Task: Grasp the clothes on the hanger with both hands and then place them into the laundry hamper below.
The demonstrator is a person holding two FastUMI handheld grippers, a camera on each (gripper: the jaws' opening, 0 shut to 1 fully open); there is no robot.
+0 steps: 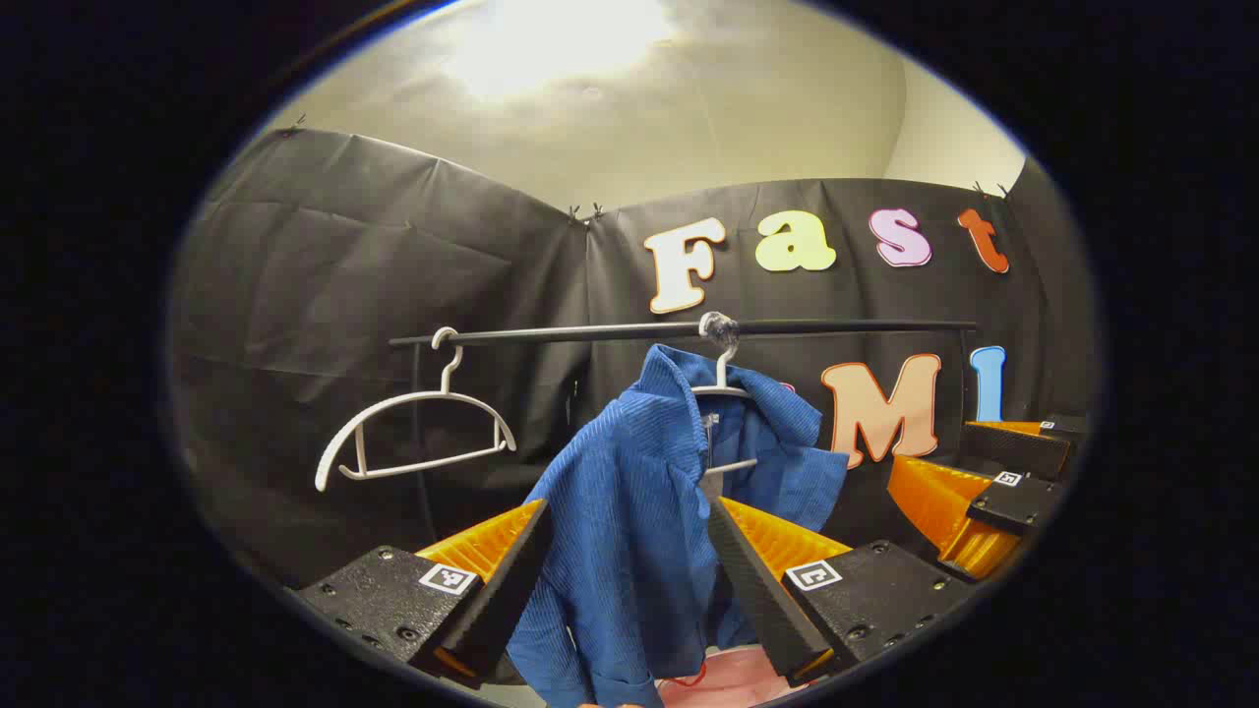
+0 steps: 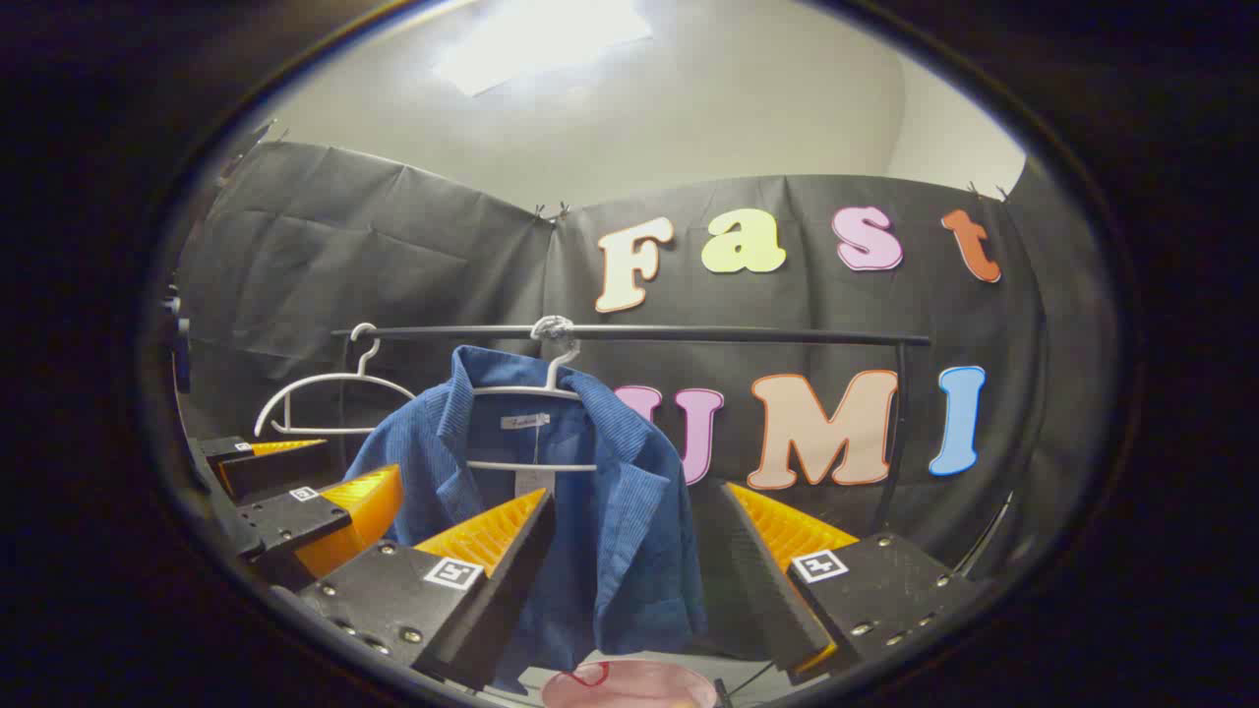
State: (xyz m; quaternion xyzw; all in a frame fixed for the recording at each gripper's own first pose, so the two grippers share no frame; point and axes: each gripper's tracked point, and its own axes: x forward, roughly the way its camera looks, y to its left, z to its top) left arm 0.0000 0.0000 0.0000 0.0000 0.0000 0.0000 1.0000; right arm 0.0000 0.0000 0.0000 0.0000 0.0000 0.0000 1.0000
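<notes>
A blue ribbed shirt (image 1: 629,492) hangs on a white hanger (image 1: 723,393) from a black rail (image 1: 590,334). My left gripper (image 1: 627,509) is open, and the shirt's left half shows in the wide gap between its fingers. In the right gripper view the shirt (image 2: 610,511) hangs a little left of centre. My right gripper (image 2: 639,494) is open too, with the shirt's right edge between its fingers. Each gripper also shows off to the side in the other's view, the right gripper (image 1: 984,492) and the left gripper (image 2: 295,497). The pink hamper (image 2: 629,685) sits below the shirt.
An empty white hanger (image 1: 413,433) hangs at the rail's left end, apart from the shirt. The rail's right post (image 2: 890,433) stands in front of the black cloth wall. The hamper's rim (image 1: 728,678) shows under the shirt's hem.
</notes>
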